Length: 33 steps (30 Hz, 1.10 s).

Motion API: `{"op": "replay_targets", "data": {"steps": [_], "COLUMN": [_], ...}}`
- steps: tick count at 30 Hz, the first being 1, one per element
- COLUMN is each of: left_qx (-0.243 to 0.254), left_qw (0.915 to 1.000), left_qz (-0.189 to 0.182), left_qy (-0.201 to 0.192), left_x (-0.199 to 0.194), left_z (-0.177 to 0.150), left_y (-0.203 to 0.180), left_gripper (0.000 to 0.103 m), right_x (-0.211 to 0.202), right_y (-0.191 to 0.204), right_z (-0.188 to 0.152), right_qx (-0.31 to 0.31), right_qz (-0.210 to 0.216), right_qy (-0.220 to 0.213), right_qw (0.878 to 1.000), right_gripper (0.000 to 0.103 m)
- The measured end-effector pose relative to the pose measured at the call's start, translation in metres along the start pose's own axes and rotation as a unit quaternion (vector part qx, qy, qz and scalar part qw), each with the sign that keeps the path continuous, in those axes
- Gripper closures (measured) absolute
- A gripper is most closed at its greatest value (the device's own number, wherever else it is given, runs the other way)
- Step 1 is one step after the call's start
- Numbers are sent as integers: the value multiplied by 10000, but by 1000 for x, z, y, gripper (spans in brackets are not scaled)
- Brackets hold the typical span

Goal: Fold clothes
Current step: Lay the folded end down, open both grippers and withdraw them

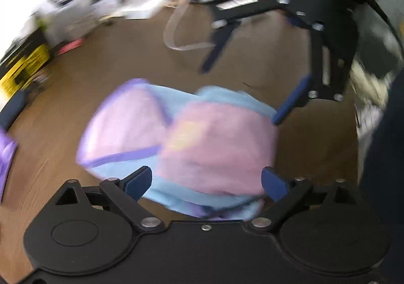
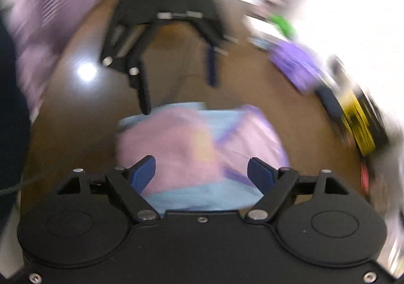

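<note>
A small pink and light-blue garment with purple trim [image 1: 176, 140] lies folded in a compact bundle on the brown table. It also shows in the right wrist view [image 2: 199, 147]. My left gripper [image 1: 205, 181] is open, its blue fingers just above the bundle's near edge. My right gripper [image 2: 202, 173] is open above the bundle from the opposite side. Each gripper shows in the other's view, the right gripper [image 1: 250, 89] and the left gripper [image 2: 176, 92], both open and empty. Both views are motion-blurred.
A pale purple striped garment [image 2: 45, 19] lies at the far left of the right wrist view. A darker purple cloth [image 2: 298, 67] and a yellow and black box [image 2: 358, 122] sit at the right. A clear strip [image 1: 176, 31] lies on the table.
</note>
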<state>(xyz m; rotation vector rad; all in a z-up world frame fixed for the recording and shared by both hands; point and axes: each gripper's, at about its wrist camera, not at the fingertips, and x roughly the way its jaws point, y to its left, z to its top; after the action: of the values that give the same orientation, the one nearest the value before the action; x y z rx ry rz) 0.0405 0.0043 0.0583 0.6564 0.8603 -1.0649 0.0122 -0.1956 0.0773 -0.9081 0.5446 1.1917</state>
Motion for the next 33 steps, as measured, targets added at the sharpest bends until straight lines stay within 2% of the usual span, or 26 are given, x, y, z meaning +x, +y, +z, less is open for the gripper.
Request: {"op": "replay_targets", "data": {"steps": [2,3,8,12,15,18,20,22,23,25,27,29,31,33], "left_qx": [82,60,-521,-1583,-1955,-1942,-1777,-1588,-1566,-1623,-1432,-970,-499,-597], "left_qw": [9998,9998,9981,9821,9708,9688,9740,9788,9786,9758,9750,9740,9712,9647], "left_qz": [206,188,265,776,1121,1400,1206,801,685,691,1039,1718,2193,2424], "left_qy": [-11,21,-217,-660,-825,-642,-726,-1018,-1146,-1290,-1347,-1113,-793,-837], "left_x": [7,7,-21,-72,-88,-88,-87,-83,-80,-68,-40,-13,8,10], "left_z": [-2,-3,-9,-18,-24,-25,-17,-10,-6,2,17,27,28,17], "left_y": [-9,-10,-2,9,8,-6,-19,-40,-49,-59,-75,-85,-88,-80], "left_gripper": [10,10,10,10,7,7,7,5,5,4,3,3,3,3], "right_x": [11,16,13,9,4,3,2,-7,-11,-17,-23,-30,-37,-45], "right_y": [10,15,30,34,40,41,44,50,51,54,57,57,57,57], "right_z": [-2,-4,-14,-13,-5,-5,-5,-5,-6,-9,-14,-20,-27,-33], "right_qx": [-119,-170,-377,-130,71,352,510,708,796,956,1099,1178,1247,1307], "right_qz": [2,2,-149,-211,-81,167,425,889,1074,1317,1420,1238,956,572], "right_qy": [107,161,260,99,-114,-113,-116,-362,-476,-624,-682,-646,-625,-626], "right_qw": [9999,9997,9988,9996,9999,9992,9977,9929,9899,9847,9814,9832,9856,9878], "right_gripper": [19,19,18,18,18,18,18,18,18,18,18,18,18,18]}}
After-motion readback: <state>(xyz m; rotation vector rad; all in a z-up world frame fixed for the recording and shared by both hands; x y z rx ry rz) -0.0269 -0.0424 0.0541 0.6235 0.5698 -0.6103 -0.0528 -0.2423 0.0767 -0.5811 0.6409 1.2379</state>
